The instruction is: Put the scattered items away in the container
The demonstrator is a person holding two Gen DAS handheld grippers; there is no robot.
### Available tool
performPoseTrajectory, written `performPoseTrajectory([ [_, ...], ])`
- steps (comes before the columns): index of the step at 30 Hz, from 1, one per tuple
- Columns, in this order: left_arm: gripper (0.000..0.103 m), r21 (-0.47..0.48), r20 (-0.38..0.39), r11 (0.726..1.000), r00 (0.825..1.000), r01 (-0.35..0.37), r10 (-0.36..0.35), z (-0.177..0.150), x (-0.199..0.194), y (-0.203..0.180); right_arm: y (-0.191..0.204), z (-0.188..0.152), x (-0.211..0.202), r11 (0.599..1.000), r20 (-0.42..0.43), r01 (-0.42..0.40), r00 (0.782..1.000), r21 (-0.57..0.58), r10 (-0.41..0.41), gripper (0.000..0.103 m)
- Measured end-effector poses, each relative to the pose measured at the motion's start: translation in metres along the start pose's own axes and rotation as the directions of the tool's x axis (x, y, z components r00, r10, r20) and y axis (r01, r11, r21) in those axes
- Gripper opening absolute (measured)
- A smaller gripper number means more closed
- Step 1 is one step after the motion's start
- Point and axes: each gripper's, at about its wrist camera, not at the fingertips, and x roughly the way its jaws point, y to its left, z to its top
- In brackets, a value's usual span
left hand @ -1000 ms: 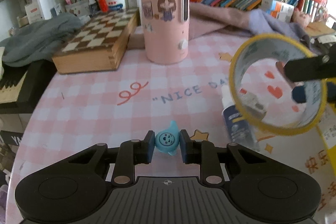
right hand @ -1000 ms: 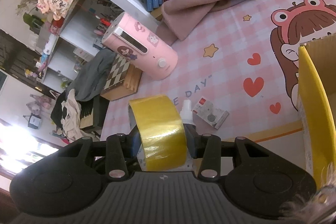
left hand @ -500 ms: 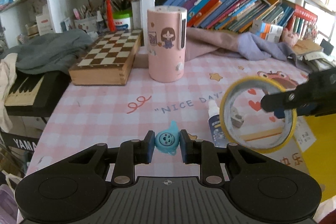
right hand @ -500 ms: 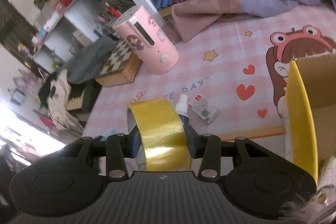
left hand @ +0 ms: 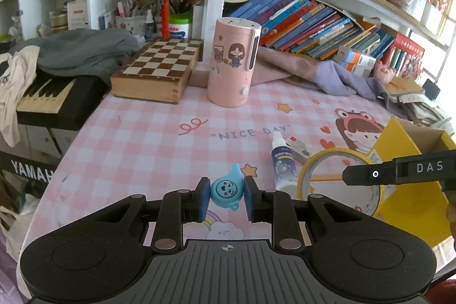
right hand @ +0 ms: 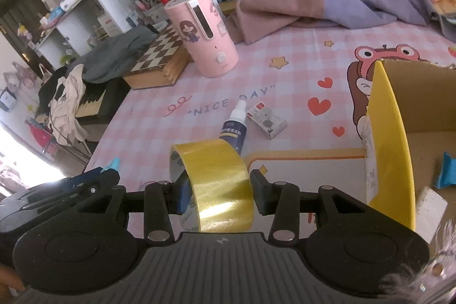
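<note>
Left tool (left hand: 227,192) pinched tight on small blue charm (left hand: 227,190) at lower centre, right tool (right hand: 218,191) clamped across yellow tape roll (right hand: 216,184), both above bench (right hand: 176,127) w/ yellow box (right hand: 390,161) at right edge.

A blue smiley charm (left hand: 227,189) and a yellow tape roll (right hand: 219,184) hang above the pink checked mat; a spray bottle (right hand: 234,127) and small packet (right hand: 266,122) lie flat near the open yellow box (right hand: 390,133).

Glossy yellow tape roll (right hand: 221,178); wooden chessboard box (left hand: 156,70); matt cardboard box (right hand: 413,96).
</note>
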Motion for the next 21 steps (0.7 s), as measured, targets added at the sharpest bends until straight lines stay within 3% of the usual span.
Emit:
performPoseTrajectory([
  [10,0.024,0.024,0.035,0.998,0.998,0.050,-0.050,-0.016,-0.040,-0.007,0.019,-0.029,-0.037,0.997,0.086,0.032,0.996,-0.066,-0.026,0.040],
  [21,0.024,0.012,0.030,0.996,0.995,0.090,-0.090,-0.048,-0.078,-0.011,0.030,-0.073,-0.067,0.997,0.089,0.053,0.995,-0.055,-0.048,0.040],
])
